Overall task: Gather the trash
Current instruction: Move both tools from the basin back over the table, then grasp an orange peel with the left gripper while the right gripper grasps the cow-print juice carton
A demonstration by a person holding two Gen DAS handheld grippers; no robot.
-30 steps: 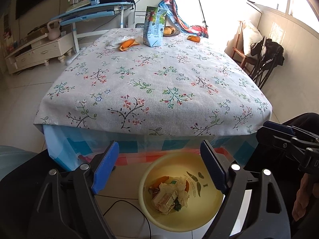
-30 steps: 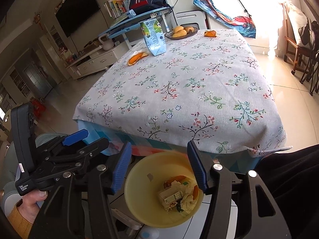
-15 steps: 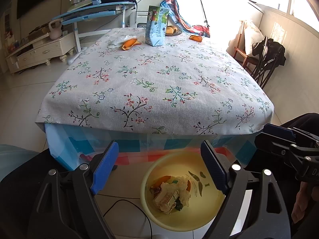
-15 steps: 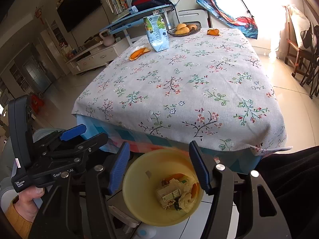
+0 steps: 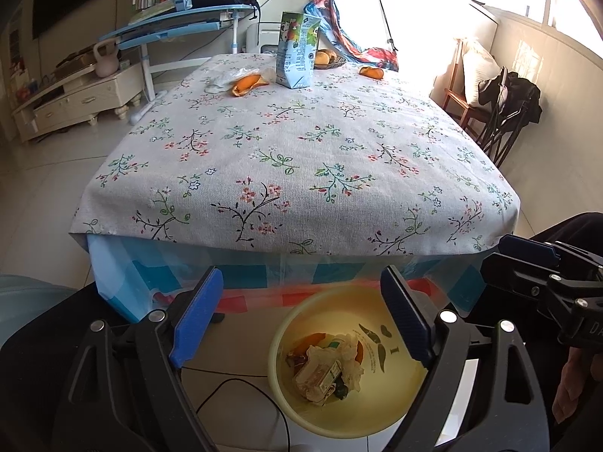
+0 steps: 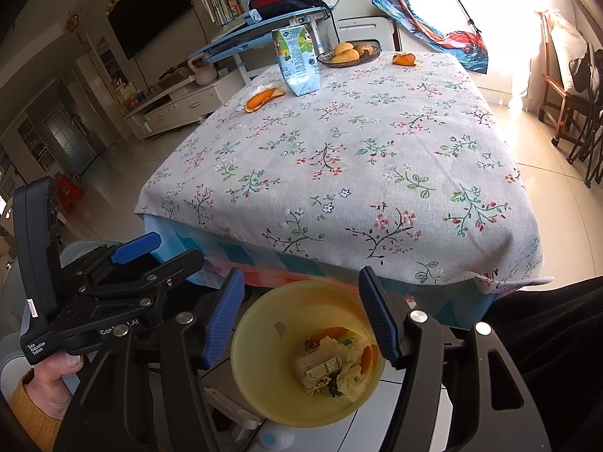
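A yellow bin [image 5: 395,410] stands on the floor at the table's near edge and holds a crushed carton, tissue and peel; it also shows in the right wrist view [image 6: 264,376]. On the floral tablecloth's far end lie an orange peel on a plastic wrap [image 5: 247,83], a milk carton [image 5: 297,49] and another peel [image 5: 371,71]. They show in the right wrist view too: peel [image 6: 262,98], carton [image 6: 297,60], far peel [image 6: 404,59]. My left gripper [image 5: 301,320] and right gripper [image 6: 301,316] are open and empty above the bin.
A bowl of fruit [image 6: 348,54] sits behind the carton. A blue desk [image 5: 177,22] with a backpack stands beyond the table. Chairs [image 5: 501,109] stand at the right. A cable [image 5: 241,388] lies on the floor by the bin.
Both grippers have risen a little and tilted up toward the table. They stay open and empty over the bin.
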